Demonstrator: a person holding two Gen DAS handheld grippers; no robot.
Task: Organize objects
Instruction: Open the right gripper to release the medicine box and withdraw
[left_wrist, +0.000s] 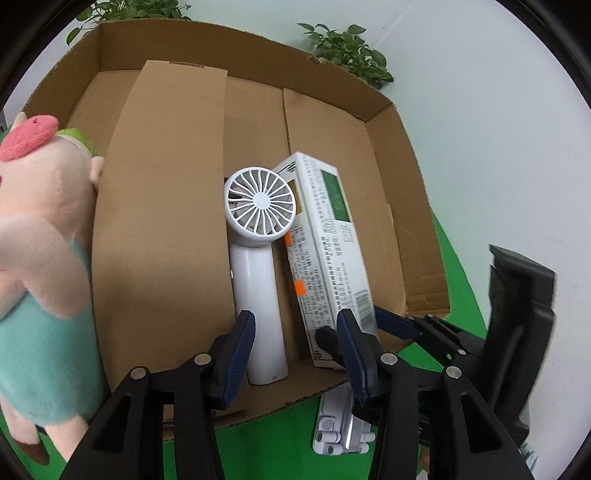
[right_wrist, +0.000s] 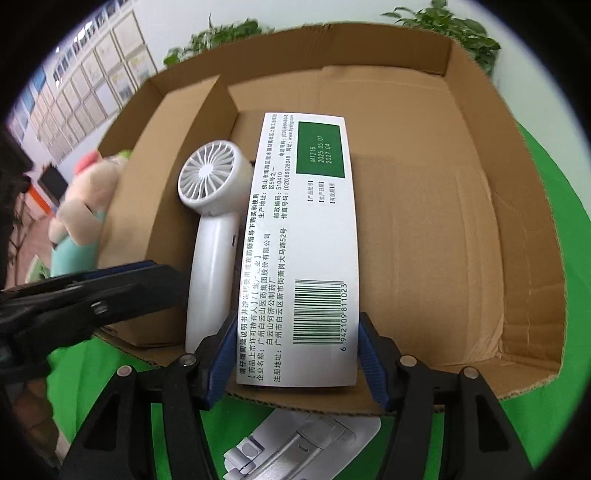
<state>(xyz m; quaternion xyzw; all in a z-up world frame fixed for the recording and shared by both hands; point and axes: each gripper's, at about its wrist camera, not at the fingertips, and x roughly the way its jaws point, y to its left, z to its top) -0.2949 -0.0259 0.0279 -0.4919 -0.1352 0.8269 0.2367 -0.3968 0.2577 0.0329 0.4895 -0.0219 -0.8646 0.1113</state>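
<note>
A white handheld fan (left_wrist: 260, 258) lies in the open cardboard box (left_wrist: 166, 203), beside a raised cardboard flap. My left gripper (left_wrist: 295, 354) is open, its fingers on either side of the fan's handle end, not closed on it. A white medicine carton (right_wrist: 303, 251) with a green label and a barcode lies to the right of the fan (right_wrist: 210, 236) in the box (right_wrist: 443, 240). My right gripper (right_wrist: 299, 354) is shut on the carton's near end; it shows in the left wrist view (left_wrist: 369, 325) at the carton (left_wrist: 328, 251).
A pink plush pig in a teal dress (left_wrist: 40, 258) stands outside the box's left wall. A white and grey folding stand (right_wrist: 303, 446) lies on the green cloth (right_wrist: 546, 206) before the box. Potted plants (left_wrist: 347, 48) stand behind.
</note>
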